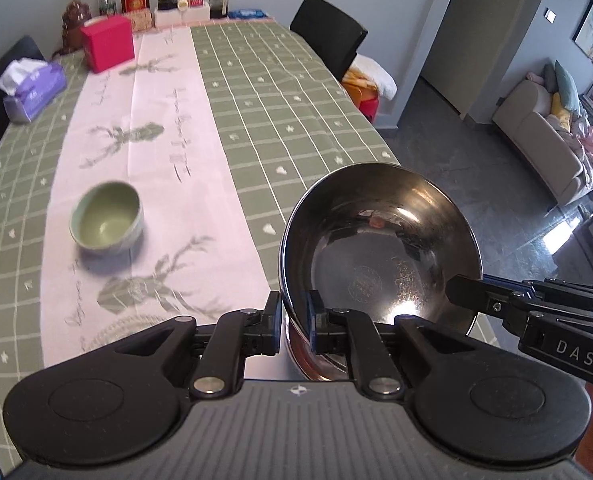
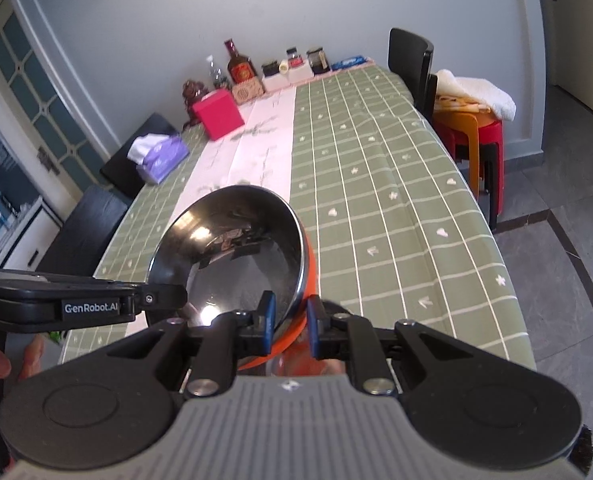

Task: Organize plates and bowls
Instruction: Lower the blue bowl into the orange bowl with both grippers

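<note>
A: Both grippers are on the steel bowl point(image 1: 380, 240) together. The left gripper point(image 1: 294, 322) has the near rim pinched, one pad outside the wall, one pad inside.

B: And the right gripper point(image 2: 290, 322) is doing the same from the other side. Its jaws are nearly closed on the rim, with the orange outer wall of the bowl showing between the pads.

A: From the left wrist camera you can see that right gripper coming in from the right, its tip on the bowl's rim. From the right wrist camera, the left one reaches in from the left the same way.

B: The bowl is tilted, its shiny inside open to both cameras. It sits up off the table point(image 1: 304, 120), out past the near right corner, partly over the grey floor.

A: Whether any part of it touches the cloth, I cannot tell.

B: Down on the table there's a green bowl point(image 1: 106, 224), upright, on the pale strip that runs down the middle, toward the near end.

A: A bit blurred in this view, that one. Farther along the left edge lies a purple tissue pack point(image 1: 34, 88), then a red box point(image 1: 108, 42) toward the far left corner.

B: And bottles and jars point(image 1: 192, 2) line the far edge against the wall.
</note>
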Demonstrator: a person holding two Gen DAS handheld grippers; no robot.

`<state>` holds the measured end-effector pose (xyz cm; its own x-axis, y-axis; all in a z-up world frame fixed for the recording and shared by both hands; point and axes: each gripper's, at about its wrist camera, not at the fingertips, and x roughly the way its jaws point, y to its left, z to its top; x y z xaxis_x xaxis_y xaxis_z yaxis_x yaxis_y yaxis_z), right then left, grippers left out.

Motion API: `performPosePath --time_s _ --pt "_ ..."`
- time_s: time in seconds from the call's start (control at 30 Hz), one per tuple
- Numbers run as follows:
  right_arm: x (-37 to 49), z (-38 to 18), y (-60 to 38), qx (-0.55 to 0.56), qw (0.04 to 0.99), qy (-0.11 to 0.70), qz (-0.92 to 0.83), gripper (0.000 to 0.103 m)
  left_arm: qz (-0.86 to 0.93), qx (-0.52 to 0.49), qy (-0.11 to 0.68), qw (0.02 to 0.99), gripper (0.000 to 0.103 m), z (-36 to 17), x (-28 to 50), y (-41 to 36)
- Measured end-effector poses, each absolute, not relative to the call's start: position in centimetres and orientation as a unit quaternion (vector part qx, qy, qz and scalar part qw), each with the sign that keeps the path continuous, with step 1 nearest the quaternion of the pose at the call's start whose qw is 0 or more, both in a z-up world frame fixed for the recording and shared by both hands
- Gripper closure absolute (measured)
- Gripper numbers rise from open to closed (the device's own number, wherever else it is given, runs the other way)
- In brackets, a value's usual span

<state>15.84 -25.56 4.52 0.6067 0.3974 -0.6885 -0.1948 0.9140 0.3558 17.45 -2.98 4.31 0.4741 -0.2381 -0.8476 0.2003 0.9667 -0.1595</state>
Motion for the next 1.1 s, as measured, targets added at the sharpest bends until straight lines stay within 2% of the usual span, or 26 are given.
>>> performPosePath --time_s 0.33,1.1 --pt "16.0 1.9 -26.3 0.111 0.864 0.466 0.153 0.089 -0.124 -0.075 0.567 0.811 0.089 0.1 18.1 -2.8" --pt "17.3 -1.2 -26.4 0.119 0.850 0.492 0.144 0.090 -0.115 -0.070 0.600 0.788 0.087 -2.4 19.1 -3.3"
